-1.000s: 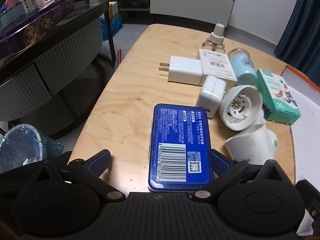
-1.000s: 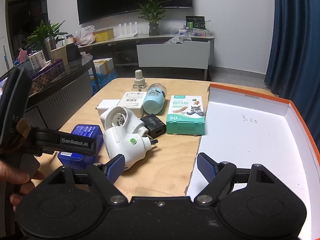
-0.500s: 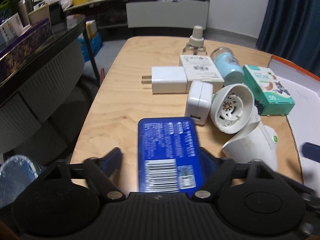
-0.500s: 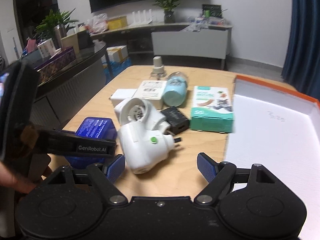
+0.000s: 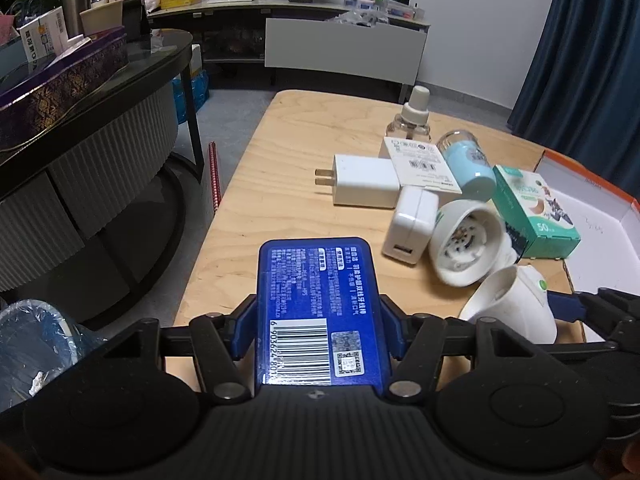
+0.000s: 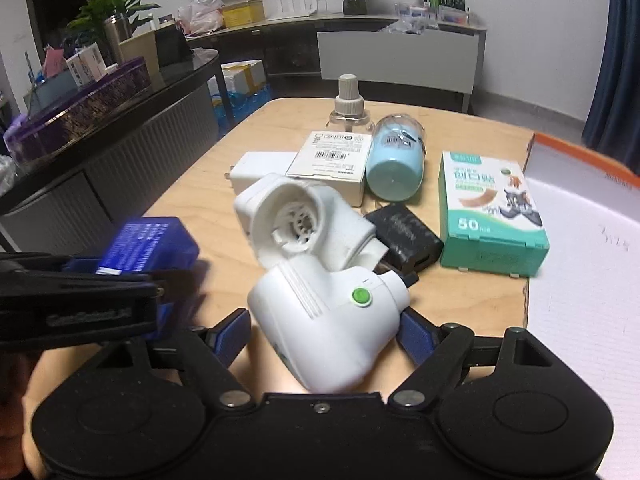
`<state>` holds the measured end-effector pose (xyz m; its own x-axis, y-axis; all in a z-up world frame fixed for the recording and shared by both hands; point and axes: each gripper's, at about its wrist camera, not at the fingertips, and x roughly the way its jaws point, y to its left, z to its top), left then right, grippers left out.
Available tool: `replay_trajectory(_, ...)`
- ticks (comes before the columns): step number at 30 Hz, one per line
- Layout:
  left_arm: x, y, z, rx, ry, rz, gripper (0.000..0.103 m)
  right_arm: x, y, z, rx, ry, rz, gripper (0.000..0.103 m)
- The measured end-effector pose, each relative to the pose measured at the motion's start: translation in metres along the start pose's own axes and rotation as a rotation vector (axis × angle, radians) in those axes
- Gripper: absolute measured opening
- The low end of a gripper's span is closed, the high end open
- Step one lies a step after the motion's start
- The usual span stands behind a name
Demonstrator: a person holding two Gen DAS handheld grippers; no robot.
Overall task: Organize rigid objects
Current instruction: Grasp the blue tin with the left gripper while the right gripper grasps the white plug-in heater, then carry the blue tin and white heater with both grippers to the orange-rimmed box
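Observation:
A blue box [image 5: 316, 300] with a barcode lies lengthwise between the pads of my left gripper [image 5: 316, 332]. The jaws are closing and both pads press its long sides. The box [image 6: 148, 244] shows at the left of the right wrist view, in the left gripper [image 6: 80, 300]. My right gripper [image 6: 324, 336] straddles a white plug-in device with a green button [image 6: 332, 320]. Its jaws are closing, with the left pad still clear of the device. A second white device with a round opening [image 6: 300, 224] leans against it.
On the wooden table [image 5: 300, 140] lie a green box [image 6: 492, 216], a light blue bottle [image 6: 396, 160], a white box [image 6: 332, 156], a white charger [image 5: 364, 180], a black adapter [image 6: 404, 236] and a capped clear bottle [image 6: 348, 100]. An orange-rimmed white tray [image 6: 580, 156] sits at the right. A dark counter [image 5: 80, 92] stands left.
The left jaws closed from wide apart onto the blue box. The right gripper moved forward and down, so the green-button device came between its jaws.

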<state>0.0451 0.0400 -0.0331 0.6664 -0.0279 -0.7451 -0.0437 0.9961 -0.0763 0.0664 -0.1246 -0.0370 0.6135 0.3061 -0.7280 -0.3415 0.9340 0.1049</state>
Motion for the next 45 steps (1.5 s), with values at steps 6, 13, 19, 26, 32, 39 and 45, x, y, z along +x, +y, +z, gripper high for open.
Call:
replay_trajectory(6, -0.007, -0.004, -0.004, 0.002, -0.01, -0.026, 0.062, -0.017, -0.009, -0.008, 0.021, -0.035, 0.001, 0.088)
replay_trajectory(13, -0.023, -0.019, -0.008, 0.019, -0.032, -0.054, 0.062, -0.05, -0.02, -0.014, 0.027, -0.064, -0.017, 0.088)
replay_trajectory(19, -0.039, -0.033, -0.008, 0.039, -0.051, -0.075, 0.062, -0.084, -0.037, -0.018, 0.043, -0.091, -0.053, 0.088)
replay_trajectory(26, -0.048, -0.065, -0.002, 0.124, -0.04, -0.13, 0.062, -0.113, -0.068, -0.017, 0.107, -0.111, -0.122, 0.088)
replay_trajectory(32, -0.052, -0.096, 0.011, 0.172, -0.051, -0.177, 0.062, -0.135, -0.096, -0.024, 0.184, -0.157, -0.179, 0.087)
replay_trajectory(39, -0.052, -0.136, 0.017, 0.165, -0.07, -0.249, 0.062, -0.153, -0.125, -0.034, 0.225, -0.196, -0.237, 0.087)
replay_trajectory(45, -0.049, -0.166, 0.017, 0.207, -0.076, -0.279, 0.062, -0.16, -0.151, -0.039, 0.272, -0.222, -0.256, 0.088)
